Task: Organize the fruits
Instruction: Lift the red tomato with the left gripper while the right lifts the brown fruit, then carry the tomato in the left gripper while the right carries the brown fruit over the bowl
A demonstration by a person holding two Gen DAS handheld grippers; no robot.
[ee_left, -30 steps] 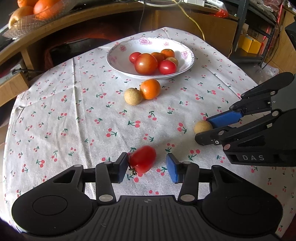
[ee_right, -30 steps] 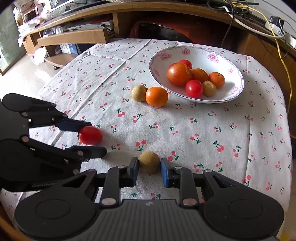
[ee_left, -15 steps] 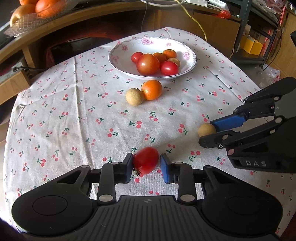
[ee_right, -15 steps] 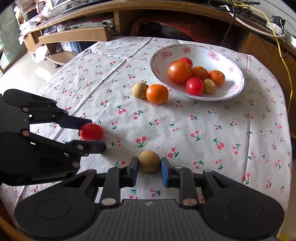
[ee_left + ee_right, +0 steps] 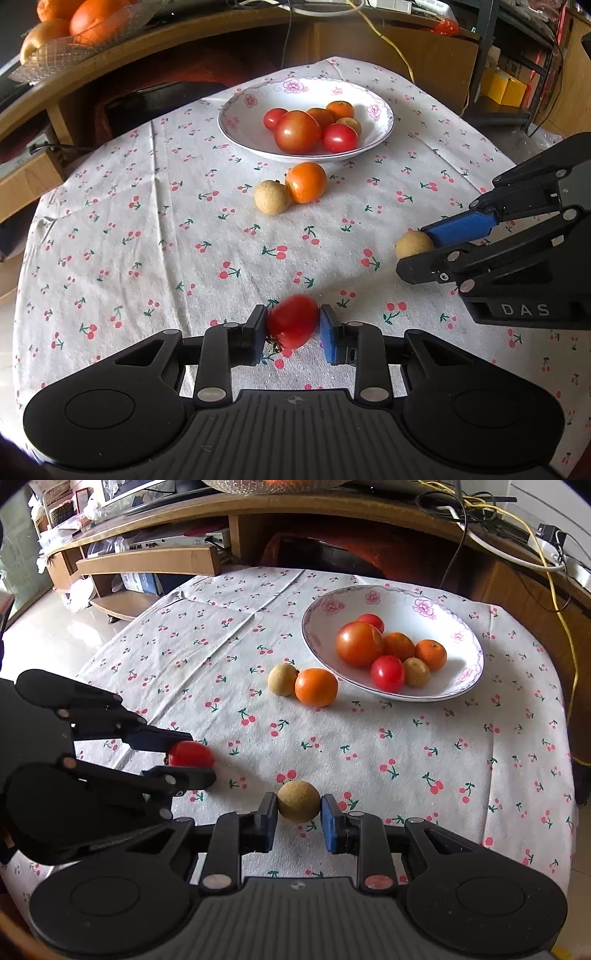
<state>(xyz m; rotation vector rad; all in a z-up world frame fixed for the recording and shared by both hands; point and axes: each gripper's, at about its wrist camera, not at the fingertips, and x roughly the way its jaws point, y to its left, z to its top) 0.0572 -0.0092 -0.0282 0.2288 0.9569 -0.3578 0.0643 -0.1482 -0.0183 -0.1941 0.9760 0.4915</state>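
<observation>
Two tongs gripped fruit: left tongs point(image 5: 292, 328) just closed on small red tomato point(image 5: 291, 322), right tongs point(image 5: 299, 814) held round tan fruit point(image 5: 298, 801). Both ready for white flowered bowl point(image 5: 236, 127).

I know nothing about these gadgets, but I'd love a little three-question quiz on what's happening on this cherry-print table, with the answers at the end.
1. True or false: the left gripper has its jaws closed on a small red tomato.
2. What does the right gripper hold?
A. an orange
B. a small round tan fruit
C. nothing
3. How many pieces of fruit lie loose on the tablecloth just in front of the flowered bowl?

Key:
1. True: both pads press its sides.
2. B.
3. Two: an orange and another tan fruit, touching each other.
</observation>
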